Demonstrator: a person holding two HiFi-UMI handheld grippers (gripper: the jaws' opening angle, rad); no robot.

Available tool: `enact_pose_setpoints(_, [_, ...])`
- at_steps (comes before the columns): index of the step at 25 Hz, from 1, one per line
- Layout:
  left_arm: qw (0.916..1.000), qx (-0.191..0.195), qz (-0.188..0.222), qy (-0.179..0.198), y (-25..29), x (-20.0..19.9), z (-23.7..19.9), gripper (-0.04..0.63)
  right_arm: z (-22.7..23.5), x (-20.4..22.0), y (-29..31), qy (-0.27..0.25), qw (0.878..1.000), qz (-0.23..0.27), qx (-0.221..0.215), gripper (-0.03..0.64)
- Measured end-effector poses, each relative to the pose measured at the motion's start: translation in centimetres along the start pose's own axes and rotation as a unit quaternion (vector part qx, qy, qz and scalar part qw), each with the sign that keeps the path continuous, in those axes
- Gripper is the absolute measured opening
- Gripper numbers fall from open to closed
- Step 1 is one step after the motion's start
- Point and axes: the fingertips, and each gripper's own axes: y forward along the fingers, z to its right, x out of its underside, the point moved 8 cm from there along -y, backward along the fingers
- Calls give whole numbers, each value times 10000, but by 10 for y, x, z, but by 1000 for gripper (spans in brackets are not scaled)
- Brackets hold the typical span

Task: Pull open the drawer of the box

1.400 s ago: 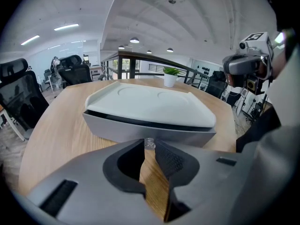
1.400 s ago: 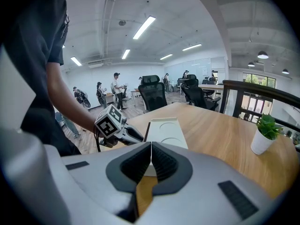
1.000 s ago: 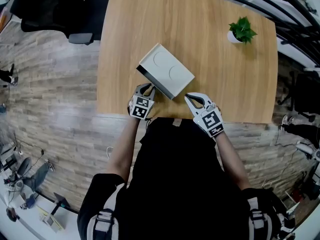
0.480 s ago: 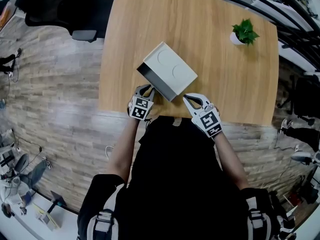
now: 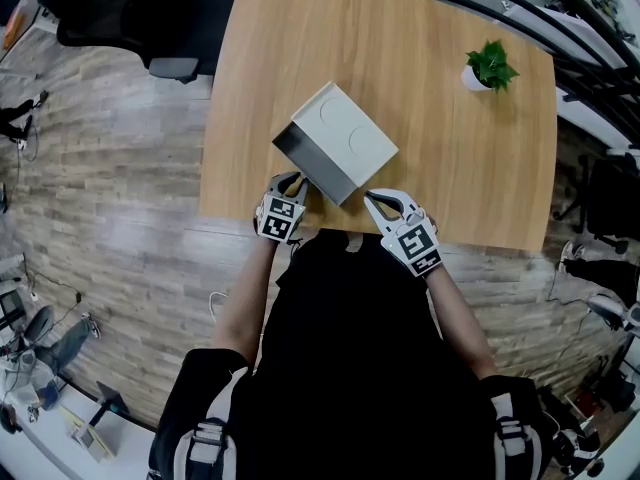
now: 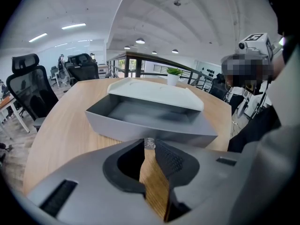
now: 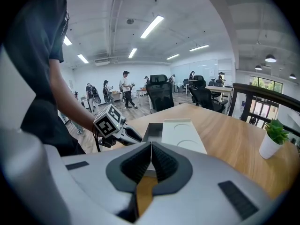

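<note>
left gripper (image 6: 150, 150) is pinching tight on the small pale knob (image 6: 149, 142) and dragging the grey plastic drawer (image 6: 140, 121) further out of the white rectangular box (image 6: 154, 92) on the light wooden table (image 5: 450, 148) than a second ago (right gripper (image 7: 151, 146) closed, empty, alongside), so opening is progressing.

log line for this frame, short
left gripper: shut on knob | drawer: partly out of box | right gripper: shut, empty, beside box

A: The box (image 5: 345, 143)?
B: Off-white, with a grey drawer (image 6: 140, 118).
A: And the table (image 5: 450, 158)?
B: Pale wood grain — the plant (image 5: 489, 63) green, in a white pot. Black-and-white squares on the left gripper (image 5: 292, 180) and right gripper (image 5: 372, 198).
</note>
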Motion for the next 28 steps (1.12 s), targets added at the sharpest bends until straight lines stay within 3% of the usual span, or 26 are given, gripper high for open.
enact_pose_setpoints(18, [9998, -87, -82, -130, -21, 22, 0, 84, -21, -3, 5, -139, 9998, -24, -104, 25])
enact_pose_setpoints(28, [9998, 2, -164, 79, -21, 24, -2, 86, -26, -1, 4, -173, 9998, -77, -116, 25])
